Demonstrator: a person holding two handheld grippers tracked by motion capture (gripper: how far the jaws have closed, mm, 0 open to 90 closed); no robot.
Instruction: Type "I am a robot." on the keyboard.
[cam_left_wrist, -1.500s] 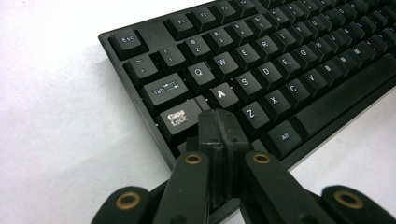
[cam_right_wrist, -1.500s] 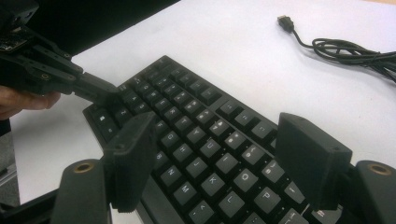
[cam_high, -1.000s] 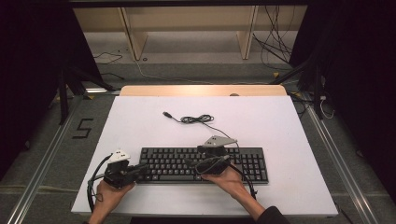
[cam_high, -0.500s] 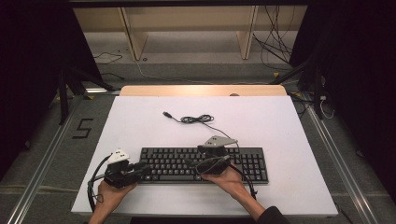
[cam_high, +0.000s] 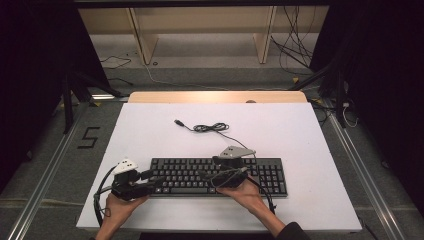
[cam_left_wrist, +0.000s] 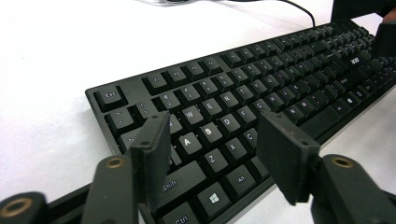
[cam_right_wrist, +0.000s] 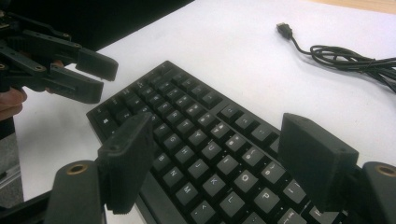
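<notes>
Keyboard (cam_high: 217, 176) lies near the front edge of the table (cam_high: 310, 150), long axis running side to side; left gripper (cam_high: 150, 181) hovers over its left end, right gripper (cam_high: 207, 176) over its middle, both with jaws apart.

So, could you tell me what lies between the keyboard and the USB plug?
In the high view, bare white table and the coiled cable lie between the keyboard and the USB plug.

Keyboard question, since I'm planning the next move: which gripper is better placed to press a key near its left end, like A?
Left. The left gripper hangs open over the keyboard with the A key between its jaws in its own view. The right gripper sits near the keyboard's middle.
</notes>
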